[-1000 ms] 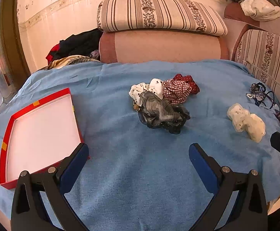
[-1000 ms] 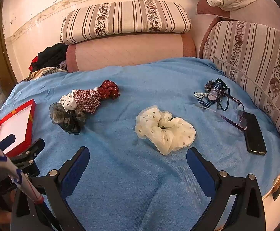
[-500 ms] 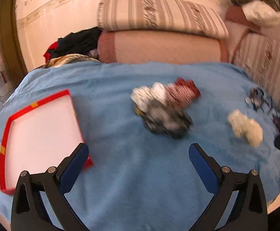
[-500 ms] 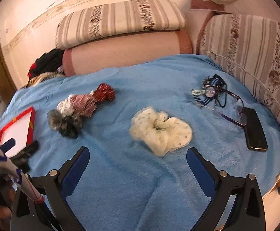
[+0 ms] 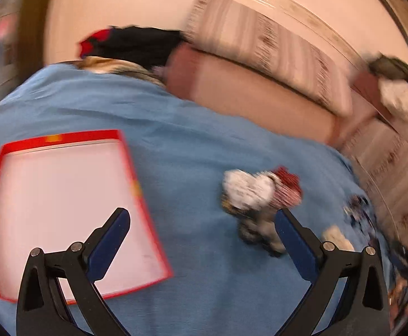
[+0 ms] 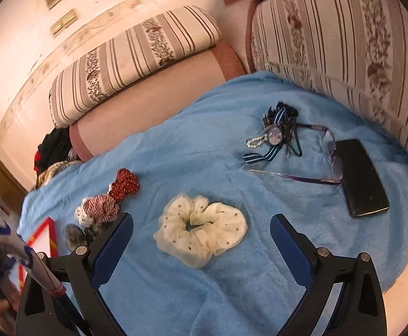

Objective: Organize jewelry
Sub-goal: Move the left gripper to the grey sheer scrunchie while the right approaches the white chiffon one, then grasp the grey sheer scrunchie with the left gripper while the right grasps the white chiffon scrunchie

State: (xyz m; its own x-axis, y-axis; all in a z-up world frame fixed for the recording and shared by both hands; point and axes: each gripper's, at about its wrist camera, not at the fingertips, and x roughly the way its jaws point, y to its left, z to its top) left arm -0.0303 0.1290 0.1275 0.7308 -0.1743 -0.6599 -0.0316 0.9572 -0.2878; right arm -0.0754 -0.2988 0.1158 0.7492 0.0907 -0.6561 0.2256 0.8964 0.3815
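Near the middle of the blue blanket [image 6: 204, 145] lies the cream scrunchie [image 6: 201, 229], a puffy ring of sheer dotted fabric, and our right gripper [image 6: 201, 240] now frames it between wide-open fingers, closer than a second ago. We judge this the approach to a first pick; nothing is gripped yet. Toward the blanket's left edge sits the scrunchie heap [image 6: 103, 210], red dotted, checked and grey gauze, all soft and crumpled. Our left gripper [image 5: 202, 238], also wide and empty, has swung left, blurring its view, so the red-rimmed tray [image 5: 64, 212], flat, white inside and bare, now fills more of it; we take that as the destination. Toward the right edge lies the jewelry tangle [image 6: 276, 134]: pearl beads, striped ribbon, a round pendant. Just beside it rest thin purple glasses [image 6: 316, 179] and a glossy black phone [image 6: 361, 179].
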